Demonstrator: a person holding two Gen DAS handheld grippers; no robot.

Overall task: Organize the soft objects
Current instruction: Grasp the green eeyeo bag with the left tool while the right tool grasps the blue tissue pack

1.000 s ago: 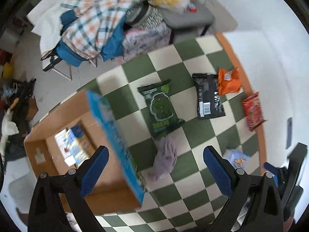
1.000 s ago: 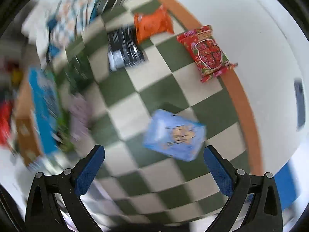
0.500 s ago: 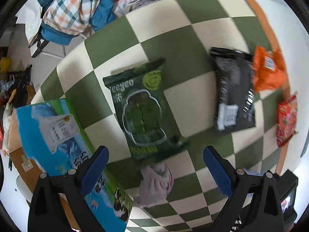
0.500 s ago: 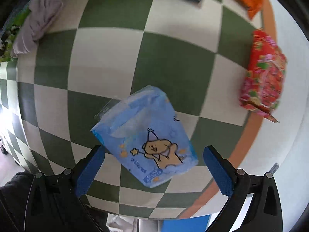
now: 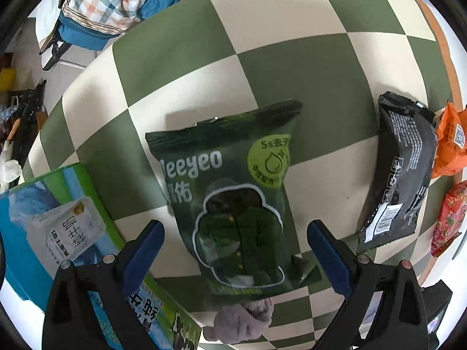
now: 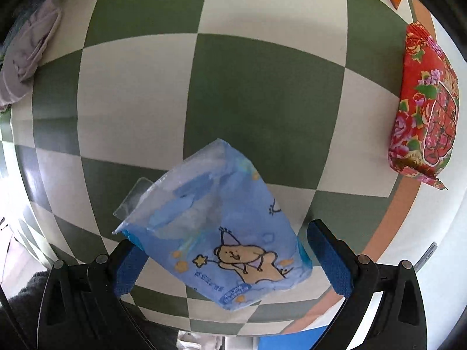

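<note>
A dark green soft pack [image 5: 233, 201] lies flat on the green-and-cream checkered table [image 5: 292, 73]. My left gripper [image 5: 233, 250] is open, its fingers either side of the pack's near end. A grey cloth [image 5: 242, 320] is bunched just below the pack; it also shows in the right wrist view [image 6: 26, 52]. A blue soft pack with a bear drawing [image 6: 221, 242] lies on the table. My right gripper [image 6: 227, 265] is open around its near end.
A blue-and-green printed box flap [image 5: 67, 242] stands at the left. A black pack [image 5: 400, 172], an orange pack [image 5: 449, 143] and a red floral pack [image 6: 426, 110] lie along the table's orange right edge. Clothes are piled on a chair [image 5: 99, 3] beyond the table.
Both grippers have moved down and closer to the table. The green pack now fills the space between my left fingers, and the blue pack sits between my right fingers. Both stay open.
</note>
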